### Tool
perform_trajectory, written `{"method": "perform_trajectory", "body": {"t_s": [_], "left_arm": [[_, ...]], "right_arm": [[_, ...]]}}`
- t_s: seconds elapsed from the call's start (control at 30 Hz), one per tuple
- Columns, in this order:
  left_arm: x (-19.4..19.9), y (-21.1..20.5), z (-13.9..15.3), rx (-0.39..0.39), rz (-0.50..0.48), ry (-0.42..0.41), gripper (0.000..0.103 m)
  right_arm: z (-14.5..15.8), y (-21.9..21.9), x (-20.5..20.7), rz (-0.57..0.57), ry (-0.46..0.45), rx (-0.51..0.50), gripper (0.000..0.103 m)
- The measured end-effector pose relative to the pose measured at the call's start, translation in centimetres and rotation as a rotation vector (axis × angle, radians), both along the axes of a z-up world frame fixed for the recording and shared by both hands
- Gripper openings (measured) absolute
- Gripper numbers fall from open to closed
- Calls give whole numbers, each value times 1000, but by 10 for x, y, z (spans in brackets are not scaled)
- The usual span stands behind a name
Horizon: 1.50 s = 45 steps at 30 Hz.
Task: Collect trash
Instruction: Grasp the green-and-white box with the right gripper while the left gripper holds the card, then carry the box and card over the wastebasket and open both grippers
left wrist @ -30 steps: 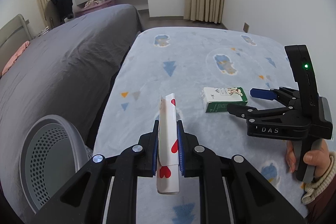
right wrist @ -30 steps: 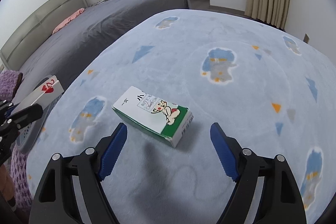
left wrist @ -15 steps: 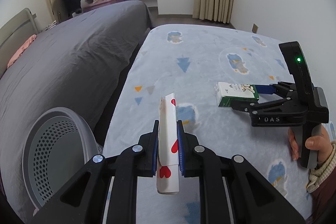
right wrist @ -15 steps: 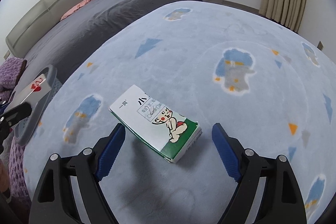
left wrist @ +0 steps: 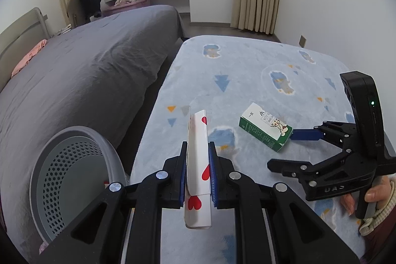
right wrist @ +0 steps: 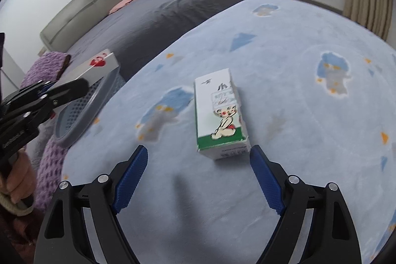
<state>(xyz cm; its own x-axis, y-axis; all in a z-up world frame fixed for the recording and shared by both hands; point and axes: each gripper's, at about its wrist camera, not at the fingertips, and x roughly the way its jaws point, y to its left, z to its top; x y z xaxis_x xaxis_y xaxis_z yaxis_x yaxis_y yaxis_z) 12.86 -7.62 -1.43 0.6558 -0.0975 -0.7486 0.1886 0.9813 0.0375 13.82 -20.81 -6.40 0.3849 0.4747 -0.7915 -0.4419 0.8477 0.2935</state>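
My left gripper (left wrist: 197,155) is shut on a white box with red hearts (left wrist: 198,165), held upright above the blue rug, just right of the grey perforated bin (left wrist: 66,180). A white-and-green carton with a cartoon child (right wrist: 219,113) lies flat on the rug. My right gripper (right wrist: 198,165) is open and empty, its blue pads just short of the carton's near end, with the right pad close to its corner. In the left wrist view the carton (left wrist: 264,130) lies in front of the right gripper (left wrist: 289,147). The heart box (right wrist: 95,64) also shows in the right wrist view.
A grey bed (left wrist: 81,76) runs along the left of the blue patterned rug (left wrist: 247,71). The bin (right wrist: 84,110) stands at the rug's left edge by a purple knitted cloth (right wrist: 47,165). Curtains and a wall close the far side.
My right gripper has swung round behind the carton, which now points lengthwise away from it, and moved closer. My left gripper with the heart box has shifted towards the bin.
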Motion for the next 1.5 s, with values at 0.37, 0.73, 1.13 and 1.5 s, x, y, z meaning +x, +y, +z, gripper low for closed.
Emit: {"method": "perform_trajectory", "body": {"t_s": [0.37, 0.73, 1.13, 1.5], "left_arm": [[-5, 9, -1, 6, 28, -10, 16], [-8, 23, -4, -5, 44, 0, 16], [-25, 70, -4, -25, 85, -1, 16], [-50, 147, -8, -12, 163, -9, 16]], "right_arm": [[-9, 8, 24, -217, -22, -126, 81], [-13, 31, 17, -241, -95, -287, 48], [-3, 61, -21, -279, -82, -262, 43], [13, 108, -73, -376, -72, -169, 43]]}}
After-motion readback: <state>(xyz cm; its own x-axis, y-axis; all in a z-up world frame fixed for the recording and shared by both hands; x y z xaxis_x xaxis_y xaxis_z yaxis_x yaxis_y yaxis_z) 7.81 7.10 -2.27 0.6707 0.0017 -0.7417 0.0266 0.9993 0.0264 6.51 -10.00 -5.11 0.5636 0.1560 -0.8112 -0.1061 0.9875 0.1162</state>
